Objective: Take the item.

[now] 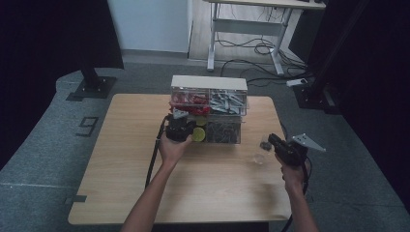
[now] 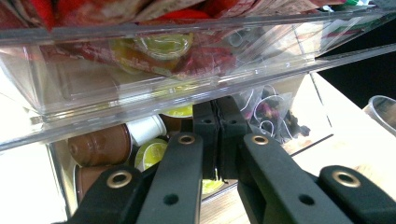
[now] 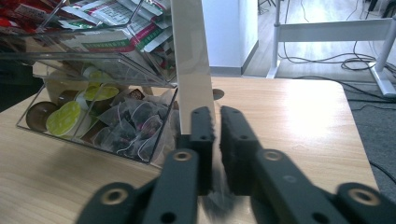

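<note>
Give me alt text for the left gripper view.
The left gripper, jaws shut, reaches into the lower tray of a clear organizer among brown and lime-lidded coffee capsules. Tea bags lie to the right.

Left hand-held gripper (image 2: 217, 140): jaw tips pushed under the clear organizer's upper drawer (image 2: 154, 56); whether they pinch anything there cannot be told. Coffee capsules (image 2: 100, 145) half hidden behind the drawer front. Right hand-held gripper (image 3: 215, 149): base blurred, something dark and indistinct between the jaws. Clear cup (image 2: 383, 111) cut off by the frame edge.
</note>
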`<state>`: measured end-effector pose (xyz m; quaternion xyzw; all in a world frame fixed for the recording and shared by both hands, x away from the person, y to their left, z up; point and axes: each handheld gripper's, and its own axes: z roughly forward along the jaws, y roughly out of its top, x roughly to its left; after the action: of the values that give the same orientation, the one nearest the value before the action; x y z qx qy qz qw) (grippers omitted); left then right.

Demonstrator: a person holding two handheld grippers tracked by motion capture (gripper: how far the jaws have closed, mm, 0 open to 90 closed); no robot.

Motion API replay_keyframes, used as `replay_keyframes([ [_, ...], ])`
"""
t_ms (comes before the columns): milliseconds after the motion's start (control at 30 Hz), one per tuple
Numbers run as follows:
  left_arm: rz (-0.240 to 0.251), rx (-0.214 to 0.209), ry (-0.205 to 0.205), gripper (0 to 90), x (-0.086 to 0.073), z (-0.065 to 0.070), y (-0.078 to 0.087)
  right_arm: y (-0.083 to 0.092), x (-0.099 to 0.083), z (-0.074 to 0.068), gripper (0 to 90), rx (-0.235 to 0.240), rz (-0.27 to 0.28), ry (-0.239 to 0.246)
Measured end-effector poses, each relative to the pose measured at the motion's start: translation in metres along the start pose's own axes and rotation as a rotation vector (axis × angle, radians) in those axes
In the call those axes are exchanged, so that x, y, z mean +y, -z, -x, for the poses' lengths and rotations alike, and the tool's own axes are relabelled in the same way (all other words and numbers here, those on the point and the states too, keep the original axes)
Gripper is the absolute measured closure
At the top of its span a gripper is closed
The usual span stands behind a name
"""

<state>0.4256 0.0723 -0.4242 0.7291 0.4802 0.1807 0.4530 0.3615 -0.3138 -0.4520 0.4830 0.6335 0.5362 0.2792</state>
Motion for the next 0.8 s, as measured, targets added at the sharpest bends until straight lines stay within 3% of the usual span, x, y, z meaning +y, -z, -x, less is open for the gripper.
replay_keyframes([
  [333, -0.003, 0.000, 0.000, 89.3, -0.001, 0.000, -0.001, 0.003, -0.002, -0.006, 74.8, -0.002, 0.010, 0.018],
  [800, -0.008, -0.001, -0.002, 89.9, -0.003, 0.000, -0.001, 0.010, -0.023, -0.022, 70.1, 0.071, -0.027, 0.010],
])
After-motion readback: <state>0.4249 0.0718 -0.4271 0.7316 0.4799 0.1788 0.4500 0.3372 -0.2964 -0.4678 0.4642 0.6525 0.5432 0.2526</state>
